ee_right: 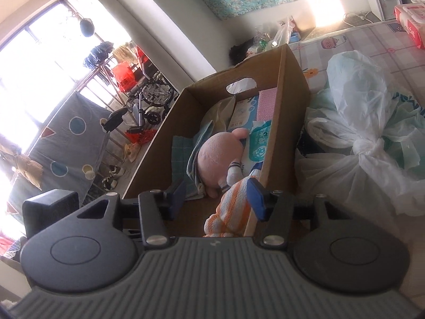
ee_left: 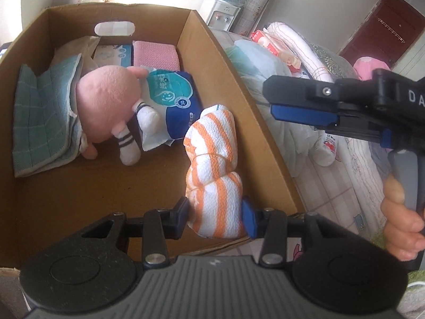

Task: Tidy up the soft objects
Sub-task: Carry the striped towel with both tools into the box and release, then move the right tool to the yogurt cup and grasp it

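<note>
An open cardboard box holds a pink plush doll, a blue wipes pack, a green quilted cloth and a pink towel. My left gripper is shut on an orange-and-white striped towel and holds it inside the box by its right wall. My right gripper is open and empty above the box's near right corner; it also shows in the left wrist view. The striped towel and the doll also show in the right wrist view.
Tied white plastic bags lie right of the box on a patterned bedsheet. A red tissue pack sits far right. A water dispenser stands behind the box. A wheelchair and clothes rack are at the left.
</note>
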Available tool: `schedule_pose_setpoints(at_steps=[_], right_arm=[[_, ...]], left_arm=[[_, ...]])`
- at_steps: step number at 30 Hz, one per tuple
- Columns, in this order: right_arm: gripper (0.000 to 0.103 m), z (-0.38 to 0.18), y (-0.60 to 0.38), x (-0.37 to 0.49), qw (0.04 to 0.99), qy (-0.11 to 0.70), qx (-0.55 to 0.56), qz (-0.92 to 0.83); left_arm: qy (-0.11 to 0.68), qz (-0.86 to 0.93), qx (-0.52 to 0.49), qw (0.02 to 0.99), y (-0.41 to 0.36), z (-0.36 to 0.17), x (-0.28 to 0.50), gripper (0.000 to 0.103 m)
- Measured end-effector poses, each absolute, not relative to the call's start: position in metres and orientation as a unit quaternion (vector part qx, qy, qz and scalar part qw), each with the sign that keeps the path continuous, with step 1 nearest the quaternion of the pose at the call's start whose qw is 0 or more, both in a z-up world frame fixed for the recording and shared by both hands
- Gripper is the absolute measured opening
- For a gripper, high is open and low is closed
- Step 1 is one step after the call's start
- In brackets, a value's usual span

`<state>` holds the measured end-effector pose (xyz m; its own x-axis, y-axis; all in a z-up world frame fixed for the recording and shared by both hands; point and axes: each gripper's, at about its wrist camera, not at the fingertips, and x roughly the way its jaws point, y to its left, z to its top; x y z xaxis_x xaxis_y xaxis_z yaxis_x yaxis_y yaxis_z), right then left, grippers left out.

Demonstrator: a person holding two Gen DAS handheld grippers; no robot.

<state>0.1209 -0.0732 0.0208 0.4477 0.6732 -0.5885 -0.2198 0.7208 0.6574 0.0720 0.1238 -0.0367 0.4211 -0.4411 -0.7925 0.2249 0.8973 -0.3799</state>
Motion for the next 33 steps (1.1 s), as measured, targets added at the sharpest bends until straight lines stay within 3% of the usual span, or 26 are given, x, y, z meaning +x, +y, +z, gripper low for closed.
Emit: schedule_pose_setpoints(at_steps=[8,17,24,27,33], right_arm=[[0.059,0.014,-0.093,0.124,0.811,0.448,0.280,0.251],[0.060,0.007,-0.096,0.122,0.805,0.449,0.297,0.247],[0.060,0.009,-0.106,0.113,0.808,0.443,0.305,0.241],[0.062,0.010,-0.115,0.108,0.812,0.437,0.309,0.234],[0.070,0.015,-0.146,0.093,0.826,0.411,0.324,0.210]], left_arm=[[0.509,-0.201,-0.184,0.816,0.146,-0.043,0.074,0.050],[0.522,-0.167,-0.195,0.814,0.144,-0.049,0.091,0.043],[0.530,-0.171,-0.177,0.812,0.125,-0.058,0.094,0.045],[0.524,-0.158,-0.160,0.821,0.122,-0.052,0.091,0.049],[0.458,-0.130,-0.118,0.871,0.122,-0.016,0.074,0.069]])
